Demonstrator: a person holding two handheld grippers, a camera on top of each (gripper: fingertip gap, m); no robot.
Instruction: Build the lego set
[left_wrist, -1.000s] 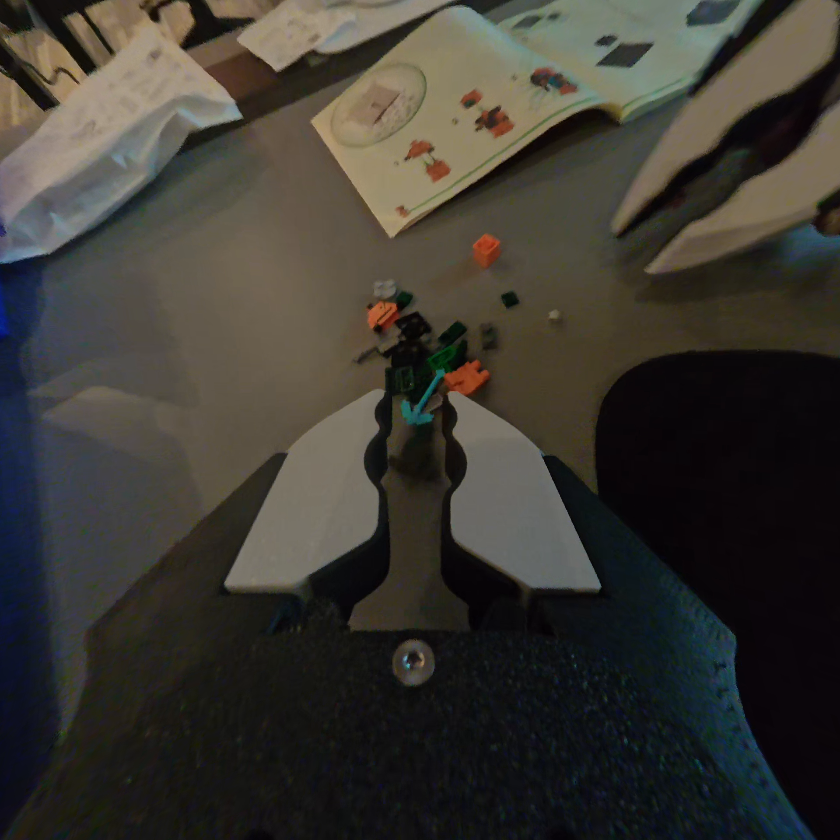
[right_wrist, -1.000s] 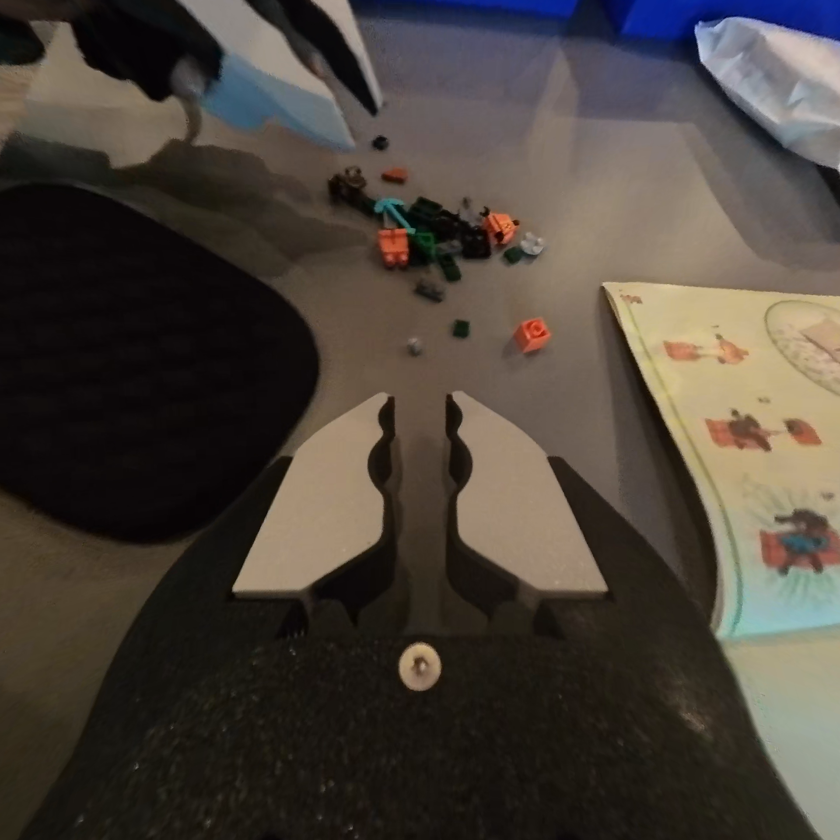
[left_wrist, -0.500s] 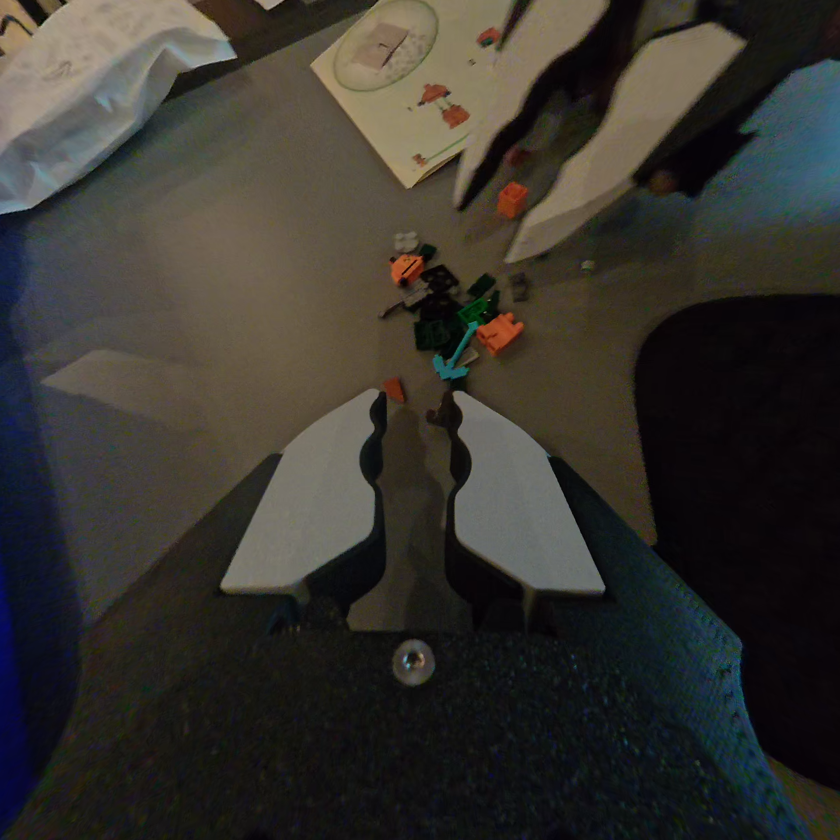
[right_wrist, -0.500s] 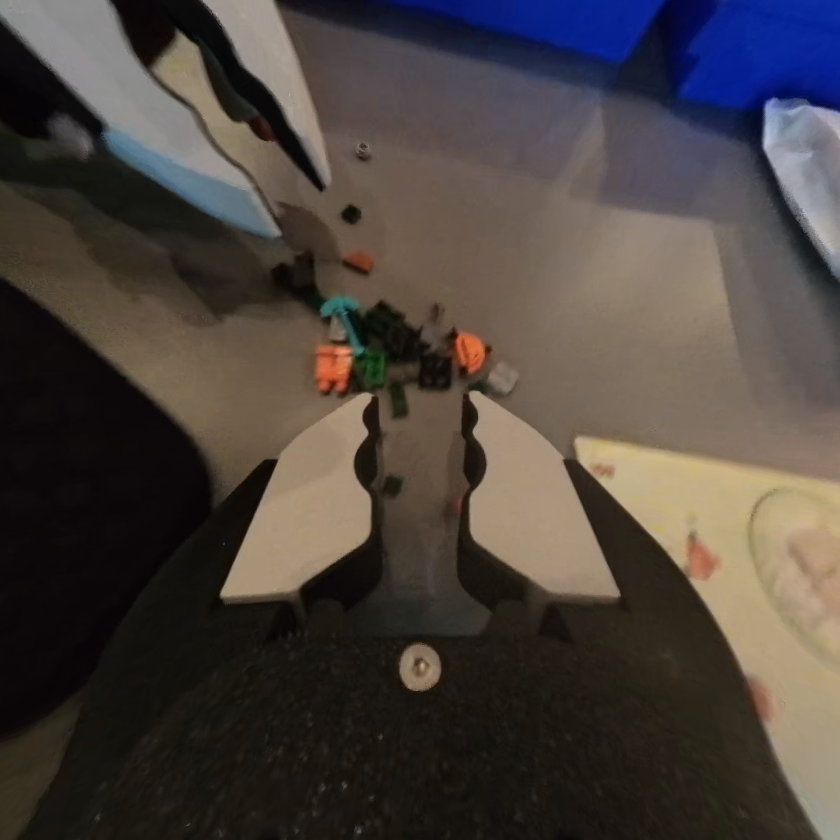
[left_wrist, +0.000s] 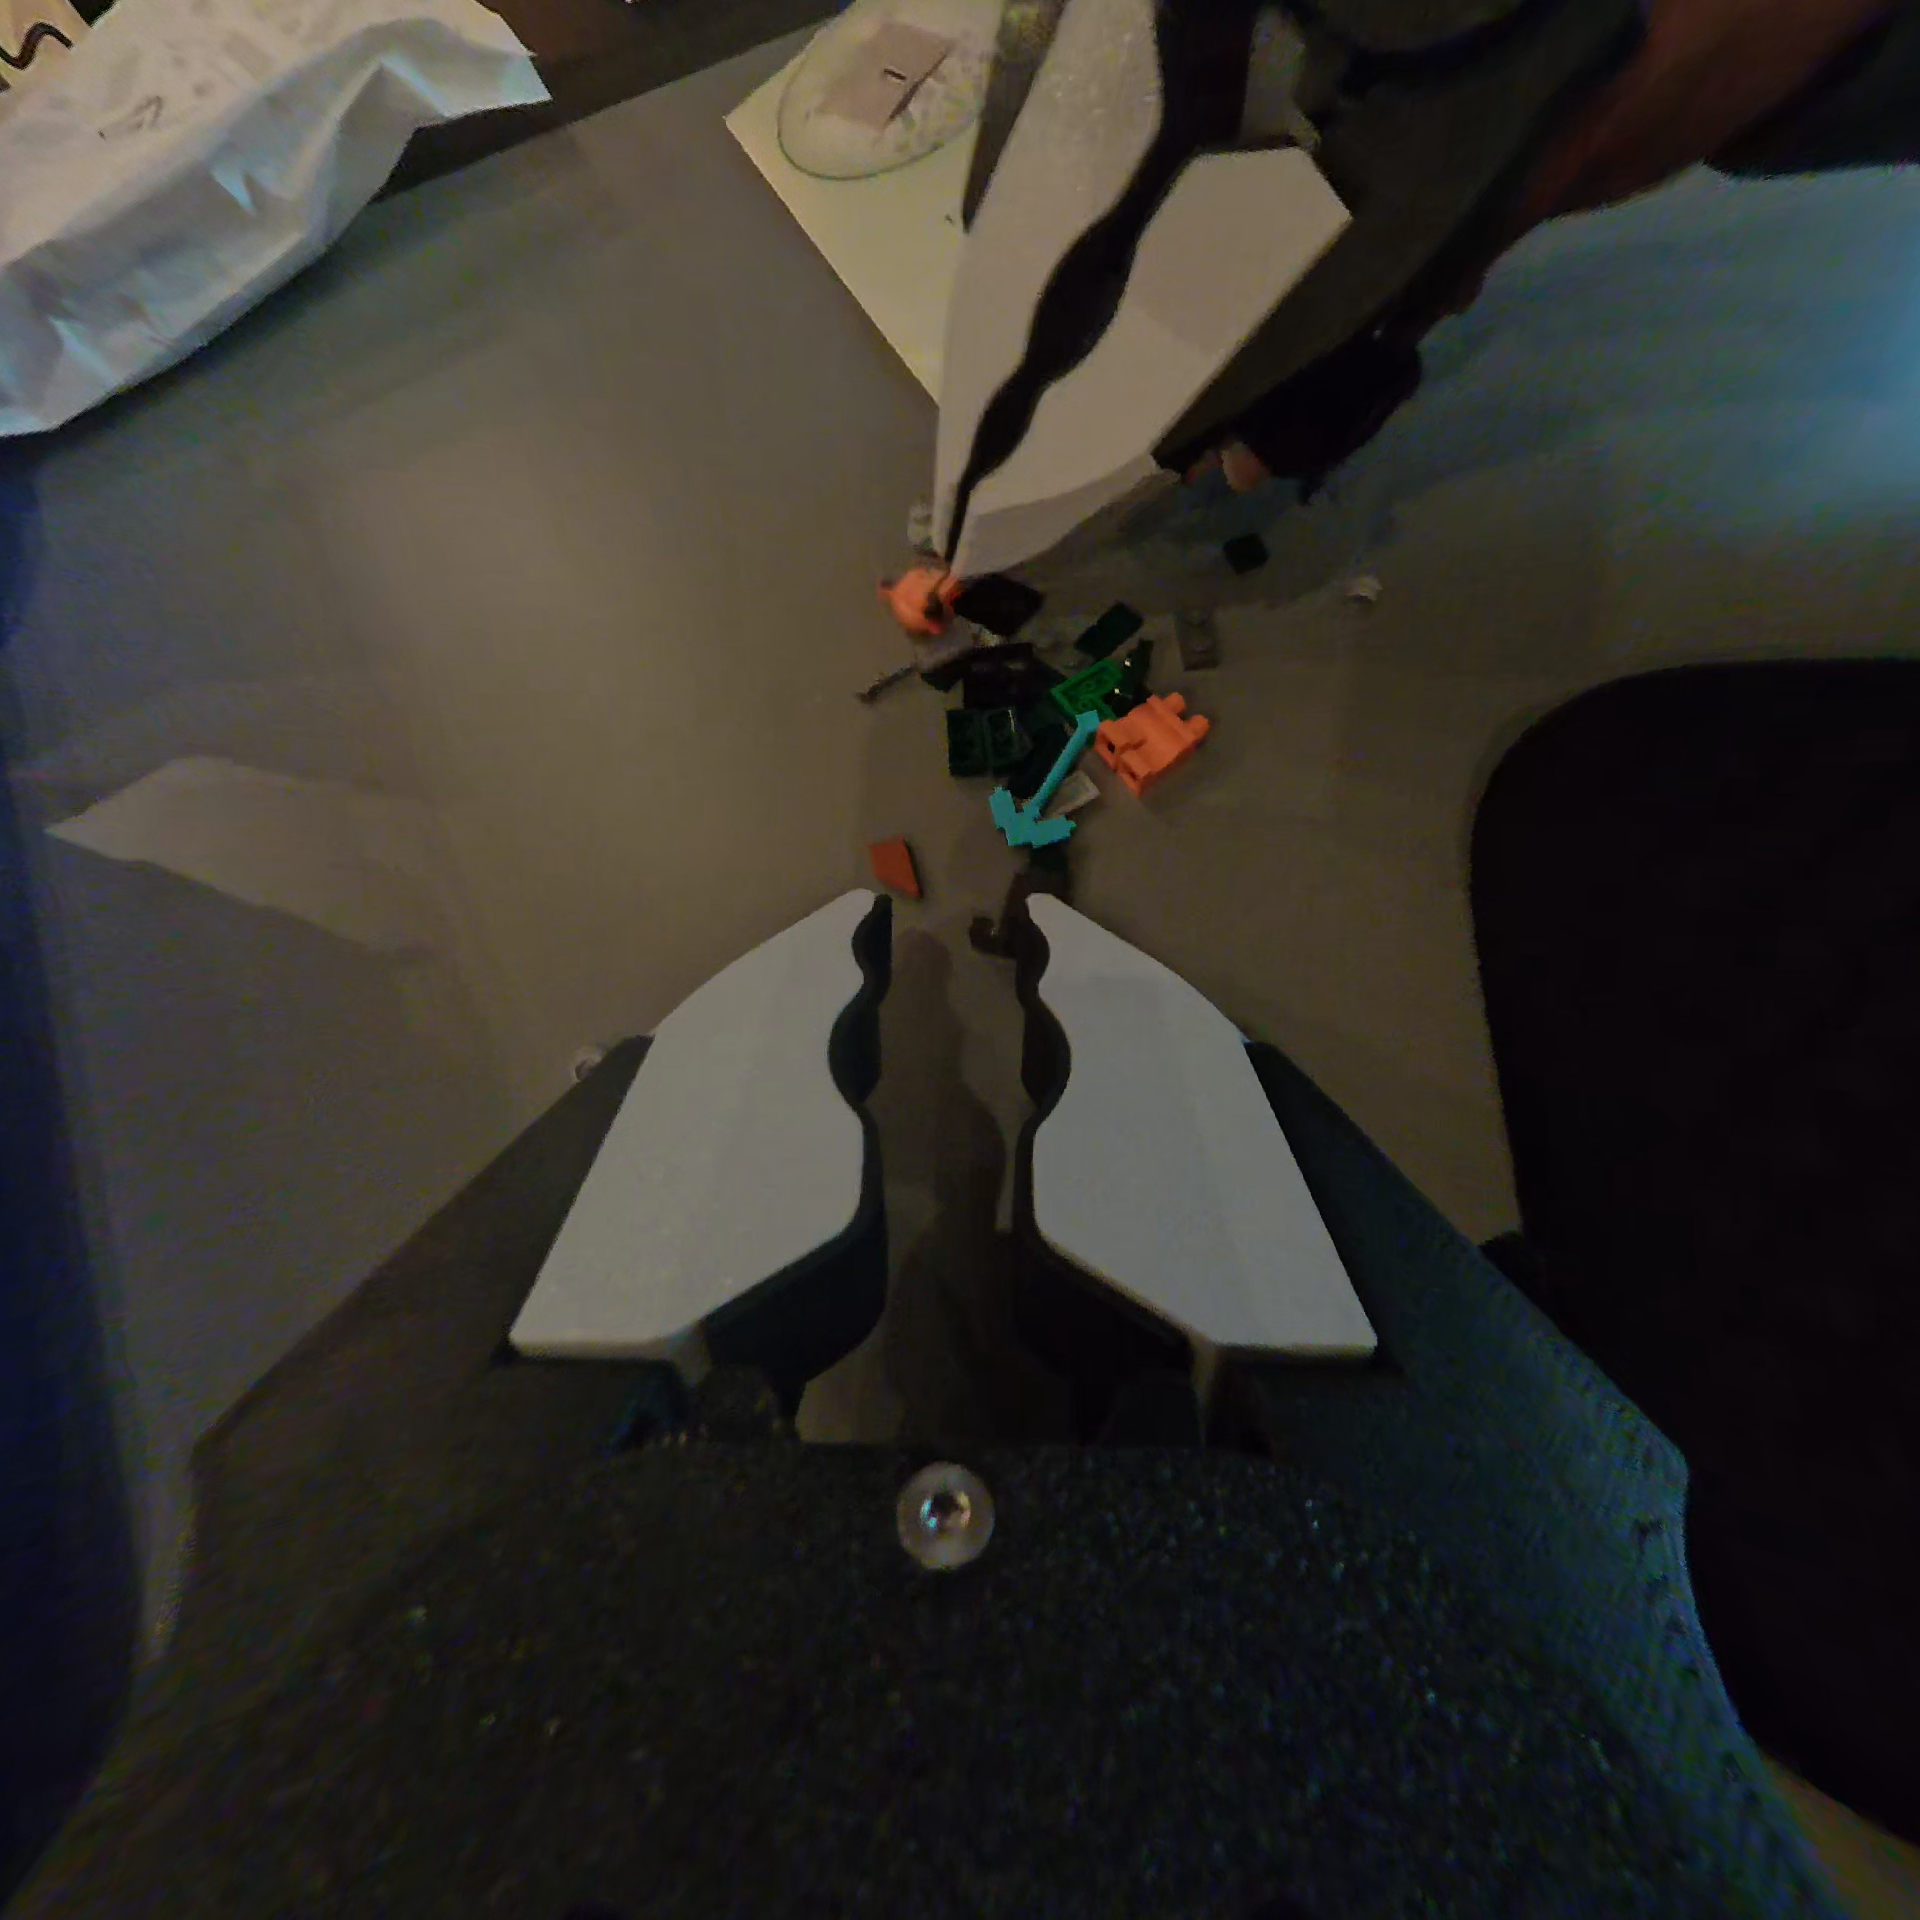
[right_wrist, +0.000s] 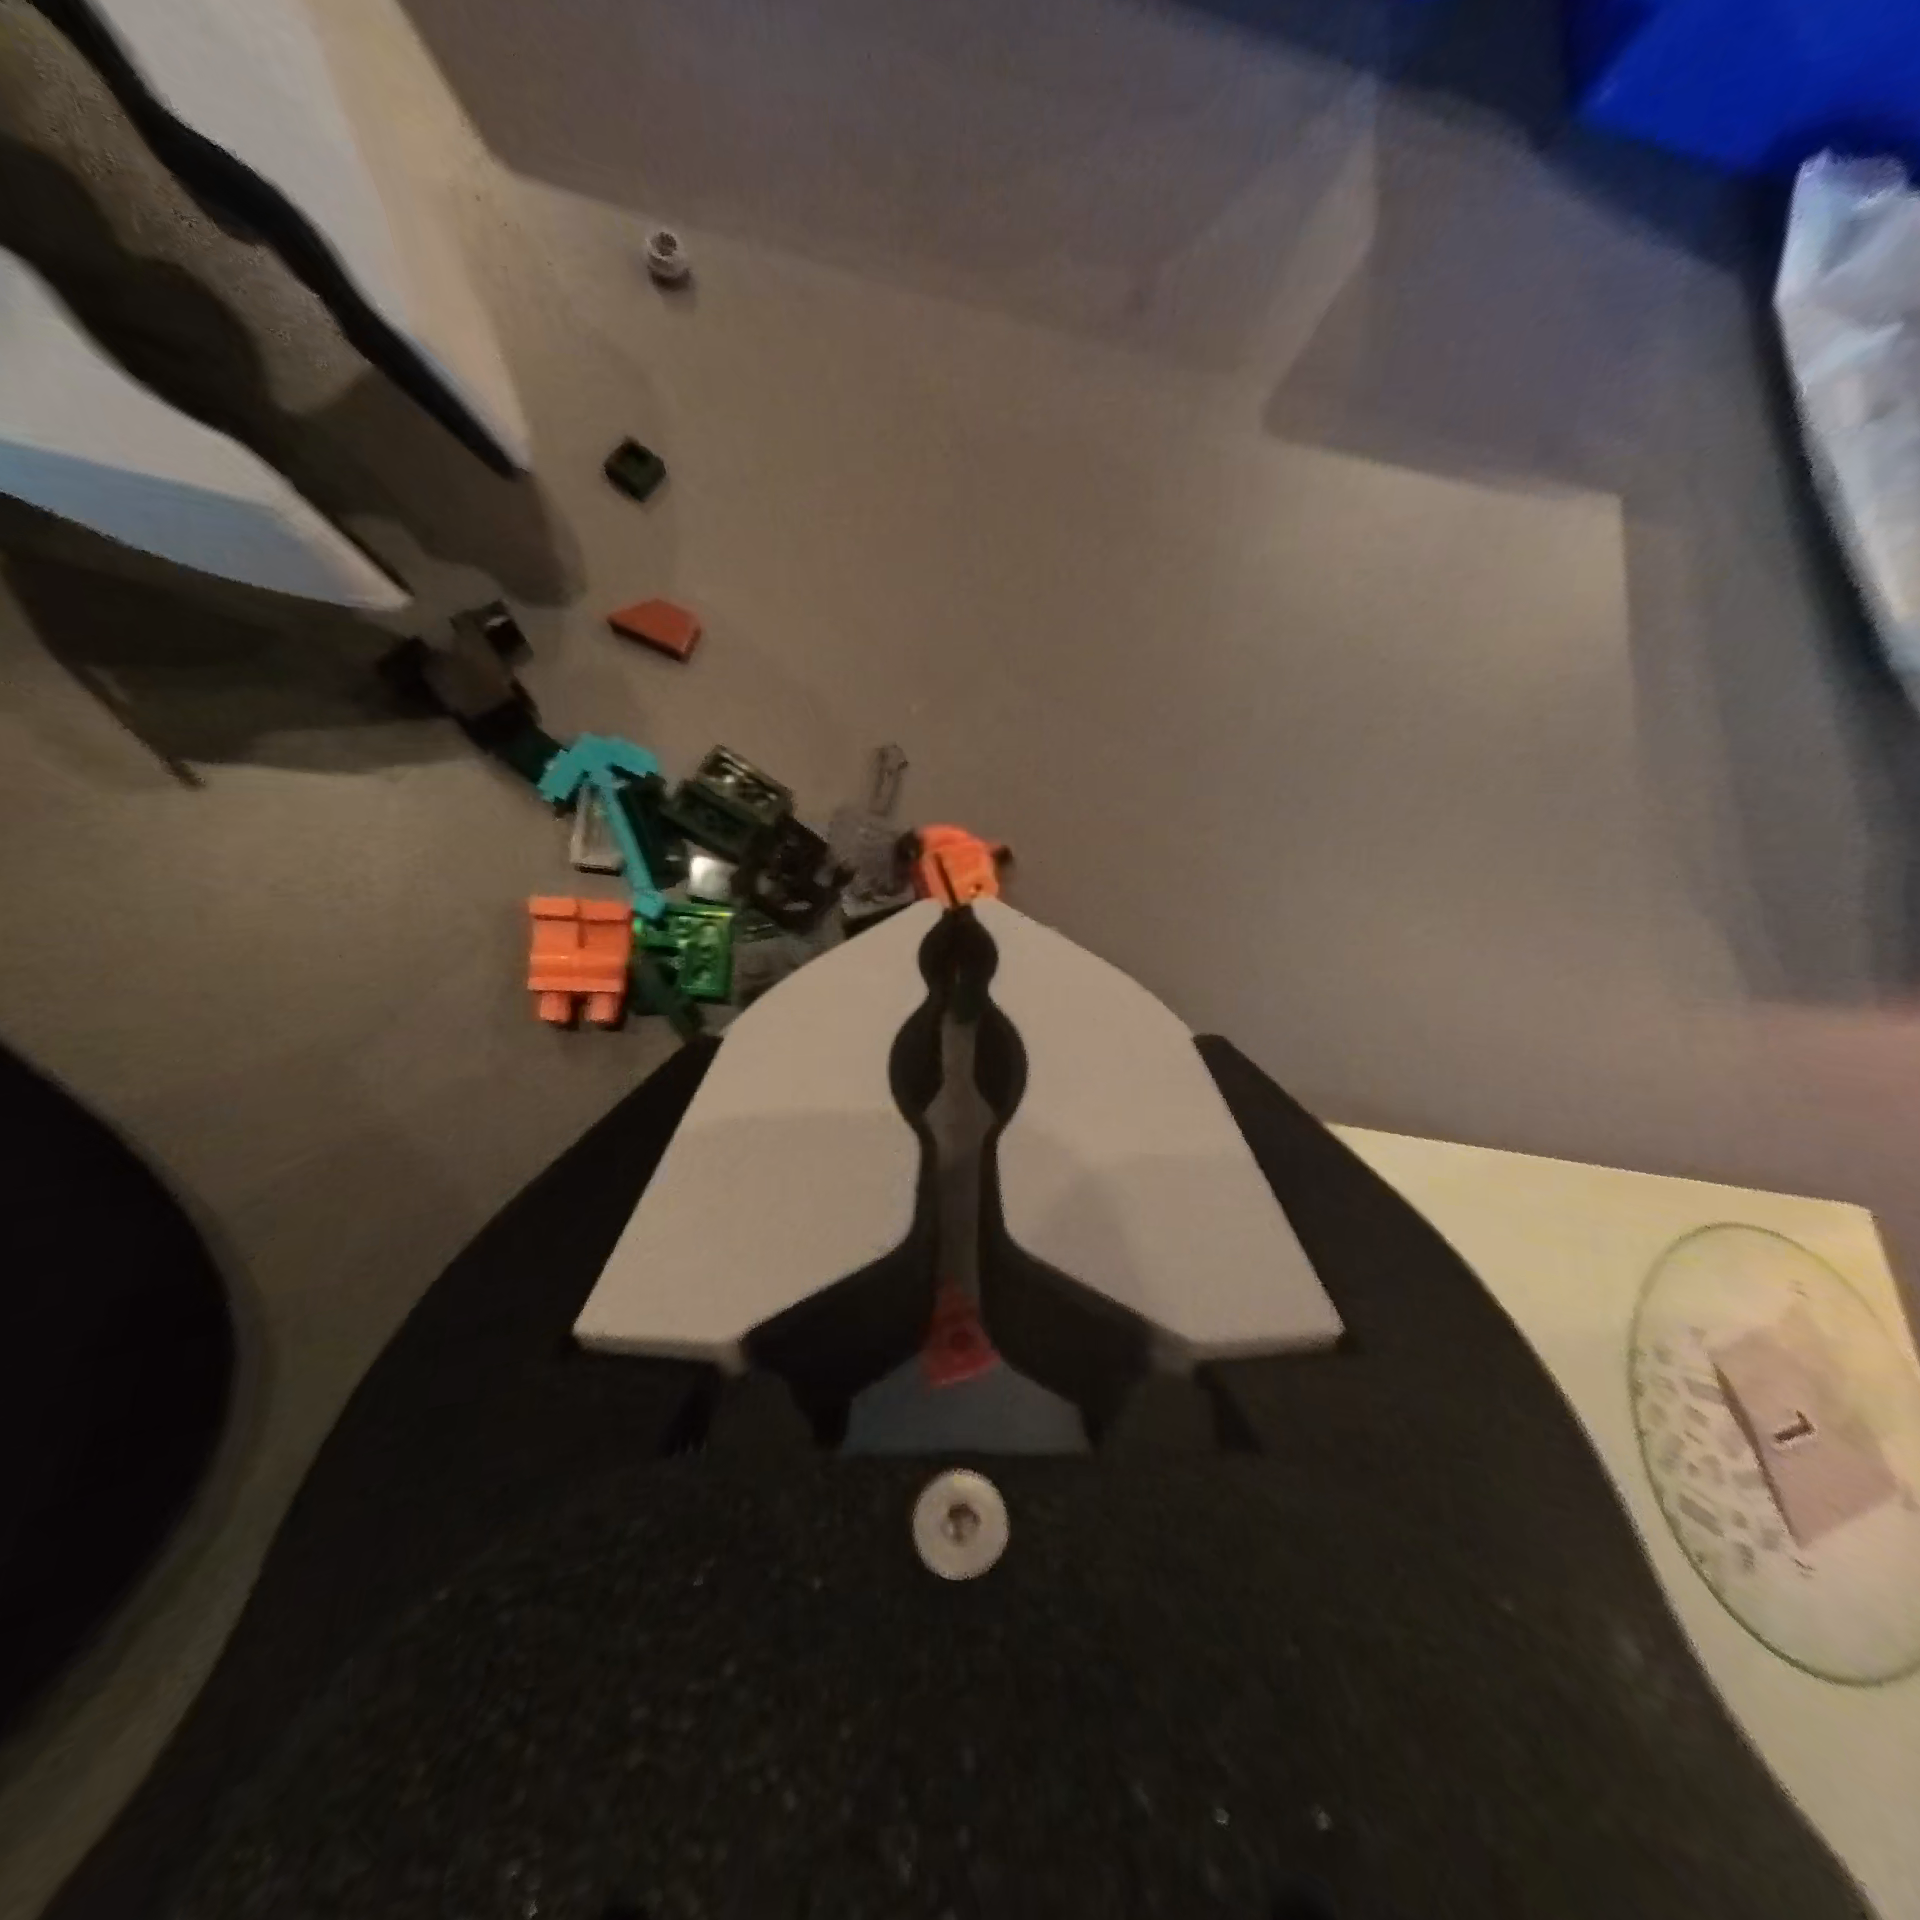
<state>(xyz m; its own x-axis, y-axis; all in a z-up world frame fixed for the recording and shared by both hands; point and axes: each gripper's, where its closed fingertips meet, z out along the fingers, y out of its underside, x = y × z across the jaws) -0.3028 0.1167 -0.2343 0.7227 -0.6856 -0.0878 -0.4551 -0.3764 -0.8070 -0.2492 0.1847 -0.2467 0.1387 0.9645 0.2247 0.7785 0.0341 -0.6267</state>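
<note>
Left wrist view: left claw (left_wrist: 954, 909) is hovering spread over the grey table (left_wrist: 540, 582), gripping nothing.
Ahead of it: the lego pile (left_wrist: 1039, 717) is lying just past its tips, teal pickaxe (left_wrist: 1044, 790) nearest.
Writing: none is readable on the instruction booklet (left_wrist: 883, 177) or the white paper bag (left_wrist: 208, 177).

Right wrist view: right claw (right_wrist: 961, 909) is pressing together on the orange piece (right_wrist: 954, 860) at its tips.
Left of it: orange minifigure legs (right_wrist: 578, 961) are resting.
Surroundings: a black mat (right_wrist: 94, 1351) is lying on the table.

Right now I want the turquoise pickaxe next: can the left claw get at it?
Probably yes: the left claw is open, the turquoise pickaxe lies just ahead on the pile's near edge, nothing between them.
</note>
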